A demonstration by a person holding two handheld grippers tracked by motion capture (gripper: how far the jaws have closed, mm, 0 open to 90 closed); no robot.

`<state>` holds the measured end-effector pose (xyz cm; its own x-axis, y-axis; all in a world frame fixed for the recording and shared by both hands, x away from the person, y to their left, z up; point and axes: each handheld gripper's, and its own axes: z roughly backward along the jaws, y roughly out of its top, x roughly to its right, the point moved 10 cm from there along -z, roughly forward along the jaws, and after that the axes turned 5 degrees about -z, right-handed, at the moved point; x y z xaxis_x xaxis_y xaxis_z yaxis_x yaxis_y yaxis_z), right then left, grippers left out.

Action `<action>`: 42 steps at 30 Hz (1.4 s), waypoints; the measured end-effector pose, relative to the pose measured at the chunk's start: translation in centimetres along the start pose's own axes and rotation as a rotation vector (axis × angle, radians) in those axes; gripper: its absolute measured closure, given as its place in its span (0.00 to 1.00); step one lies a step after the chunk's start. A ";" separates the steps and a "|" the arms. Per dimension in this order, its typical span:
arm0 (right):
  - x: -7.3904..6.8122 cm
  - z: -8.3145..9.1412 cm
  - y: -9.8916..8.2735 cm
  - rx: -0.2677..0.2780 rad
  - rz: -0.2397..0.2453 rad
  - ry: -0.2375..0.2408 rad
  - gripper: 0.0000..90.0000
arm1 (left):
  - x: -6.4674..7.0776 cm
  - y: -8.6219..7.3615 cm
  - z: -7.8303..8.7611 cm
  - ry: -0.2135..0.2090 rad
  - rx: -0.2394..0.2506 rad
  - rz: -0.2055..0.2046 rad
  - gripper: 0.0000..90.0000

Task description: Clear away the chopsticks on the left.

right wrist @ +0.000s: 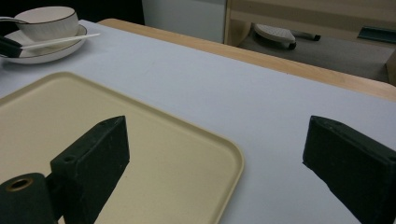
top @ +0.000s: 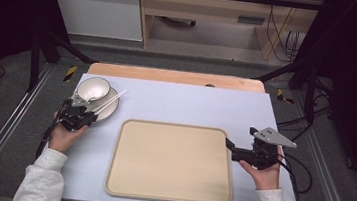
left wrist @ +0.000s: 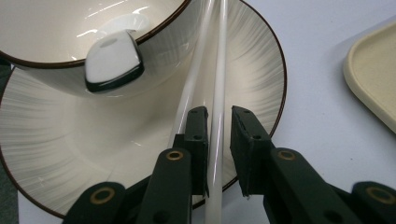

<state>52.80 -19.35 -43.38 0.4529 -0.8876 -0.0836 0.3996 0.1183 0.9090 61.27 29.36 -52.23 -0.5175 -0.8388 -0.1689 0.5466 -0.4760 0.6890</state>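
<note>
Fingers (left wrist: 198, 135) of my left gripper (left wrist: 218, 140) are pulled in narrow around one white chopstick (left wrist: 217, 93). One black pad touches it and I see a small gap at the other pad, so I can't tell if the grip is firm yet. A second chopstick (left wrist: 190, 88) runs just beside the first, outside the fingers. Both lean on the plate (left wrist: 70, 154), next to the bowl (left wrist: 56, 42) that sits on it with a spoon (left wrist: 113, 60) inside. From the high view, the plate (top: 110, 111) is at the far left corner of the worktop (top: 191, 104).

My right gripper (right wrist: 215, 154) waits with its fingers (right wrist: 93, 158) wide apart and nothing between them, just over the right edge of the tan tray (right wrist: 140, 140).

I think I am at the pick-up step for the chopsticks. Next I should squeeze a bit more, then lift slowly. The stick is thin and smooth, so it could slip or roll off the plate.
</note>
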 end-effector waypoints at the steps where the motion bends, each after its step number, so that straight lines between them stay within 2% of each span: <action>1: 0.0 0.0 0.0 0.000 0.000 0.000 0.08 | 0.0 0.0 0.0 0.000 0.000 0.000 0.85; 7: 0.0 -0.1 -0.1 -0.005 0.004 0.002 0.08 | 0.1 0.0 -0.9 0.003 -0.032 0.017 0.89; 13: 0.0 -0.1 -0.1 -0.006 0.003 0.003 0.08 | 0.3 0.1 -1.0 -0.010 -0.025 0.035 0.91; 17: 0.0 -0.1 -0.1 -0.006 0.004 0.003 0.08 | 0.4 0.2 -0.9 -0.012 -0.030 0.026 0.93; 20: 0.0 -0.1 -0.1 -0.007 0.001 0.003 0.08 | 0.4 0.2 -0.8 -0.016 -0.026 0.035 0.93; 32: 0.2 0.4 0.2 0.010 -0.011 -0.001 0.08 | 1.1 1.3 1.1 0.012 0.029 0.089 0.93; 42: 0.8 1.1 0.5 0.030 -0.025 -0.014 0.05 | 2.8 2.1 3.4 0.033 0.085 0.113 0.94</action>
<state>52.51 -20.44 -42.51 0.4317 -0.8964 -0.1006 0.3864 0.0830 0.9186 58.75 26.87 -48.89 -0.4327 -0.8949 -0.1088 0.5419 -0.3547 0.7619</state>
